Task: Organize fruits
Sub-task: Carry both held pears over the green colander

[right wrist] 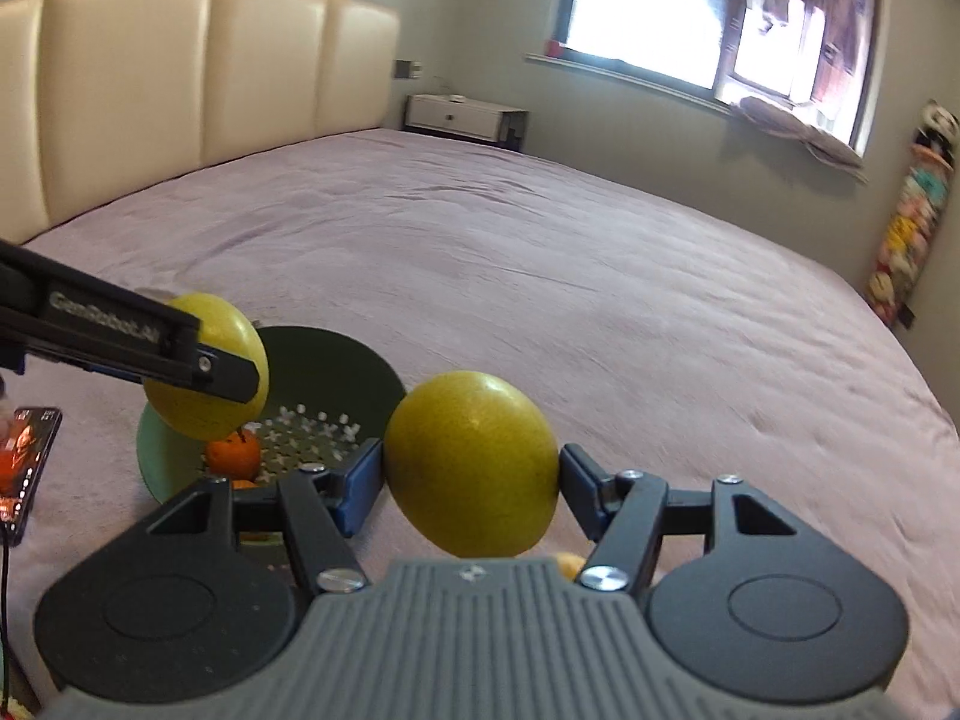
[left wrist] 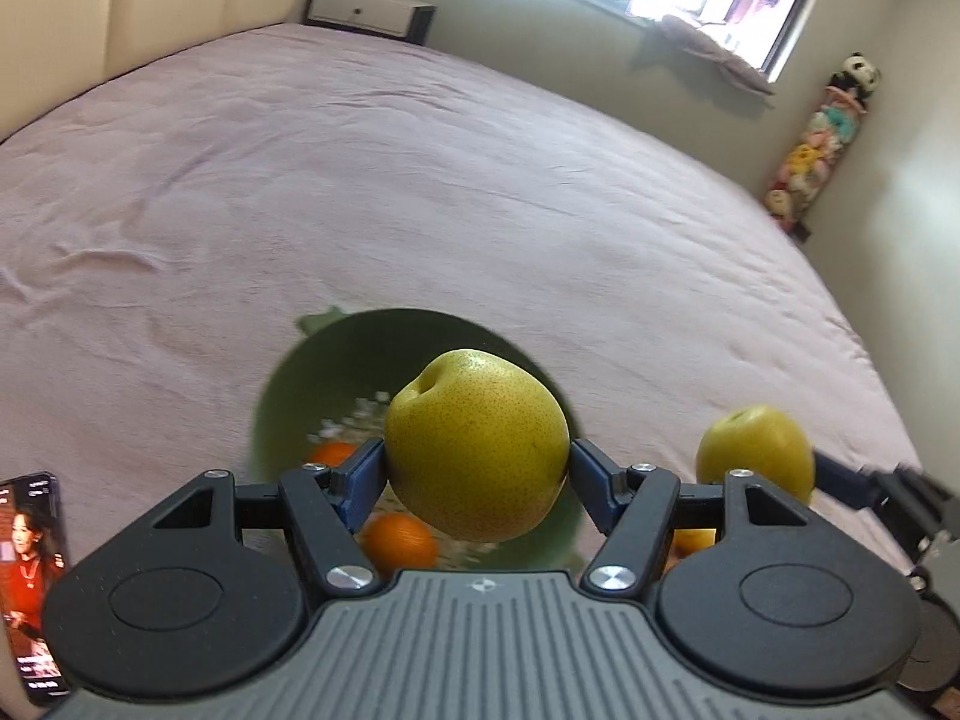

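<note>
My left gripper (left wrist: 477,459) is shut on a yellow pear (left wrist: 477,444) and holds it above a green colander bowl (left wrist: 288,384) on the bed. Two oranges (left wrist: 399,540) lie in the bowl. My right gripper (right wrist: 471,468) is shut on a second yellow pear (right wrist: 474,462), to the right of the bowl (right wrist: 336,360). That pear also shows in the left wrist view (left wrist: 756,450). The left gripper's pear (right wrist: 210,366) shows over the bowl in the right wrist view, above an orange (right wrist: 234,456).
The pink bedspread (left wrist: 420,180) stretches far ahead. A phone (left wrist: 30,576) with a lit screen lies left of the bowl. A padded headboard (right wrist: 180,90), a nightstand (right wrist: 462,114) and a window (right wrist: 720,18) stand at the back. A small yellow fruit (right wrist: 570,564) peeks under the right gripper.
</note>
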`<state>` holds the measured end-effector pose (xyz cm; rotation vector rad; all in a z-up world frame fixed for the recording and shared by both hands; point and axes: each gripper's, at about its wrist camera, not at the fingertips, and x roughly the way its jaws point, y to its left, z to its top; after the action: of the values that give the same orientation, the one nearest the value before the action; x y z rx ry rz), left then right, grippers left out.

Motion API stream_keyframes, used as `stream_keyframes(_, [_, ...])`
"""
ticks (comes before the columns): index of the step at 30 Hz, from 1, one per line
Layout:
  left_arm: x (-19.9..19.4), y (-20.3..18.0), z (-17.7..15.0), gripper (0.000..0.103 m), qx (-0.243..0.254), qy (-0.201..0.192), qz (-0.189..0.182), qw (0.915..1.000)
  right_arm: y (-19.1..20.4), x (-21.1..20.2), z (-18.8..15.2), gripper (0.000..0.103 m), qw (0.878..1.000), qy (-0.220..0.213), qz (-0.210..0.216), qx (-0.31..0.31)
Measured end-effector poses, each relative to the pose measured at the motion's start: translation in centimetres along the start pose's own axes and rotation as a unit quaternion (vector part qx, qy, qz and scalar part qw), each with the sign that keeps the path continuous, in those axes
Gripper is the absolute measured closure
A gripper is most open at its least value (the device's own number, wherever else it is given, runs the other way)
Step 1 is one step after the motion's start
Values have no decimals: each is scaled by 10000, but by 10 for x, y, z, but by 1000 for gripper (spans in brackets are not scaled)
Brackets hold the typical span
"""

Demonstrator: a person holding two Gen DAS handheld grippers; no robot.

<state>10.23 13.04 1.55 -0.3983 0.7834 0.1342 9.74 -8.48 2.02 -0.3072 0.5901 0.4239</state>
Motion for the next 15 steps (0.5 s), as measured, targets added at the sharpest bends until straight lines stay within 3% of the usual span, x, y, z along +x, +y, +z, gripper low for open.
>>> stream_keyframes(6, [16,20,3,27,-183,148,243,9994,29,26,18,42,9960,90,371,-812])
stream_keyframes(15, [42,37,5,27,-549,387,423,9968,51,70,23,42,9804,452,763,-1758])
